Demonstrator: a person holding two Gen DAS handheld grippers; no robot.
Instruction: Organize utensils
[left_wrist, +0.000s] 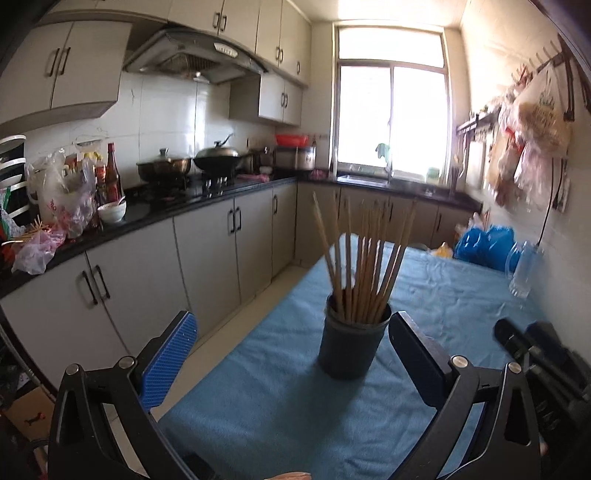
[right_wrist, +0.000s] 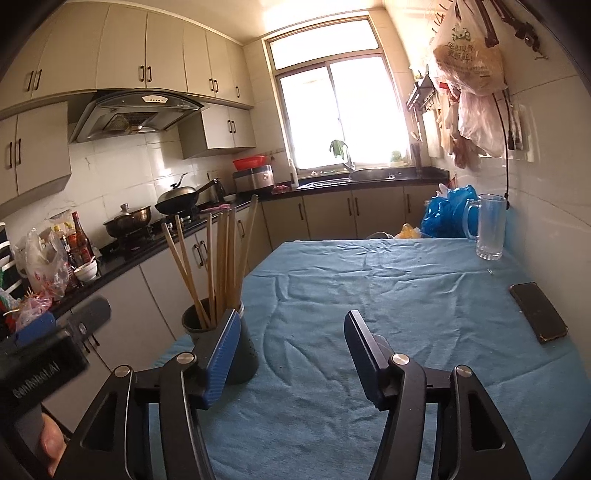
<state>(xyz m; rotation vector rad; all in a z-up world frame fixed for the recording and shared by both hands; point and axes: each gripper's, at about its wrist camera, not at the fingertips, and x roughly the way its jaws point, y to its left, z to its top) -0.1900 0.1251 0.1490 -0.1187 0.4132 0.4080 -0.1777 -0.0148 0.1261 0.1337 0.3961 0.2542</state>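
I see the blue tablecloth (left_wrist: 280, 406) filling the lower part of both views, wrinkled and spread over the table, with the kitchen counter (left_wrist: 177, 206) running along the left side and under the window. On that counter sit a wok (left_wrist: 218, 157) and a lidded pot (left_wrist: 164, 164), both well apart from the table.

The dark holder (left_wrist: 352, 339) stands upright on the cloth — in my left wrist view it sits just ahead of the gripper, between the lines of the two fingers but not touched by either. It is packed with wooden chopsticks (left_wrist: 364, 269), which fan out above the rim, a few leaning left.

My left gripper (left_wrist: 293, 332) is spread wide with nothing between its fingers. My right gripper (right_wrist: 288, 336) is likewise wide apart and holding nothing; in its view the holder stands just beside and partly behind its left finger (right_wrist: 221, 354), and I cannot tell whether they touch. The chopsticks rise above that finger against the cabinets.

Farther back on the cloth a clear glass mug (right_wrist: 489, 227) stands near the right wall, with blue plastic bags (right_wrist: 448, 210) just behind it. A dark phone (right_wrist: 537, 312) lies flat near the right edge of the table, well apart from the holder.
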